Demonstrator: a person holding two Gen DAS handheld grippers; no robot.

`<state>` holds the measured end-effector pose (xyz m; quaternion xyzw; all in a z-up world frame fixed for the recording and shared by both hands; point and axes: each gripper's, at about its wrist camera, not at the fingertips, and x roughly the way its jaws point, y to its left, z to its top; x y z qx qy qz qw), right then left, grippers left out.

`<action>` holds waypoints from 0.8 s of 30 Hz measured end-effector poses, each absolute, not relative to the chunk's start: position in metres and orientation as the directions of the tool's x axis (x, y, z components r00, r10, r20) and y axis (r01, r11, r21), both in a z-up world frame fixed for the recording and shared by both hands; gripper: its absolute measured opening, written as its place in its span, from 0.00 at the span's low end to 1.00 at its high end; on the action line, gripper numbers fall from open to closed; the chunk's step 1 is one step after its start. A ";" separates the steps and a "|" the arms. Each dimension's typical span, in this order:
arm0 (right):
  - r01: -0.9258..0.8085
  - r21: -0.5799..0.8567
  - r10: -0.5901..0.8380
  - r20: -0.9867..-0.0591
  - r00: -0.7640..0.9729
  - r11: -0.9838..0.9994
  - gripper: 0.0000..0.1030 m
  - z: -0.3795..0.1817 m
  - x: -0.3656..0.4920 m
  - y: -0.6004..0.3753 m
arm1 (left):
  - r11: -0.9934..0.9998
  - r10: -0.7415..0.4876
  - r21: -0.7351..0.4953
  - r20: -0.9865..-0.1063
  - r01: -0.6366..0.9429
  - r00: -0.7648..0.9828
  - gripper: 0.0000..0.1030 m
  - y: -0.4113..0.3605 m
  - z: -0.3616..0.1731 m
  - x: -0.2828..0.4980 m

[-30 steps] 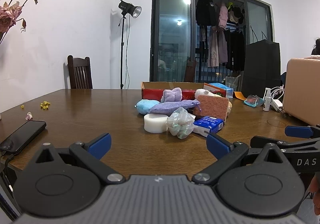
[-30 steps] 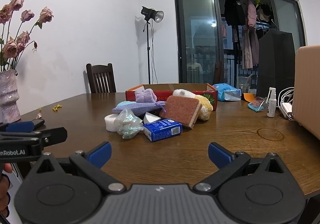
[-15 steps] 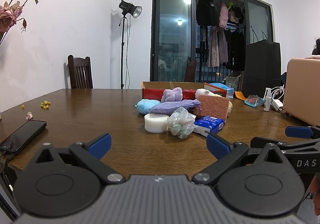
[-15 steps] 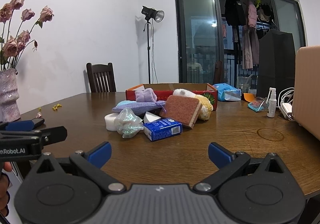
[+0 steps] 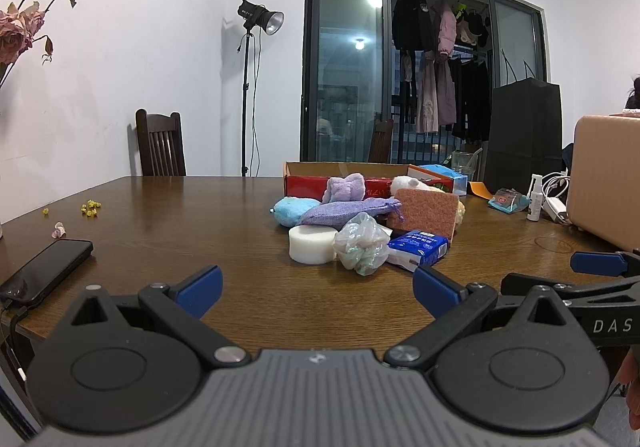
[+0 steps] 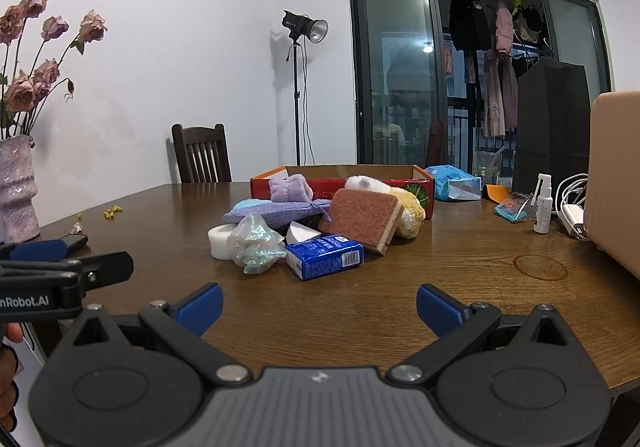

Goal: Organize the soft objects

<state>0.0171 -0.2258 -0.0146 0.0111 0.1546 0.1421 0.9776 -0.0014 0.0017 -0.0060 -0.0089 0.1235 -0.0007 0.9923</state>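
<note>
A pile of soft things lies mid-table in front of a red cardboard box [image 5: 320,183] [image 6: 344,179]: a white round sponge [image 5: 313,244] [image 6: 219,241], a crinkled iridescent bag [image 5: 362,244] [image 6: 256,242], a blue tissue pack [image 5: 418,249] [image 6: 325,256], a brown scouring sponge [image 5: 426,212] [image 6: 364,216], a purple pouch [image 5: 344,212] [image 6: 276,213], a light blue puff [image 5: 293,209], a lilac cloth [image 5: 346,186] [image 6: 290,187] and a yellow puff [image 6: 412,213]. My left gripper [image 5: 318,287] and right gripper [image 6: 319,305] are open and empty, near the table's front edge, short of the pile.
A black phone [image 5: 46,271] lies at the front left. A vase of dried roses [image 6: 16,191] stands far left. A spray bottle [image 6: 543,204], cables and a tan case [image 6: 616,175] sit at the right. A blue packet [image 6: 454,188] lies beside the box.
</note>
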 end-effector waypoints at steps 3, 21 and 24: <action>-0.275 0.066 0.282 -0.298 0.912 0.959 1.00 -0.015 0.017 -0.226 | 1.000 -0.004 -0.018 -0.246 -0.001 0.969 1.00 0.002 -0.006 -0.001; -0.274 0.064 0.280 -0.301 0.912 0.960 1.00 -0.015 0.017 -0.225 | 1.000 -0.003 -0.016 -0.246 -0.001 0.969 1.00 0.002 -0.006 -0.001; -0.273 0.058 0.278 -0.299 0.913 0.960 1.00 -0.015 0.016 -0.225 | 1.000 -0.001 -0.014 -0.245 -0.003 0.970 1.00 0.003 -0.007 -0.002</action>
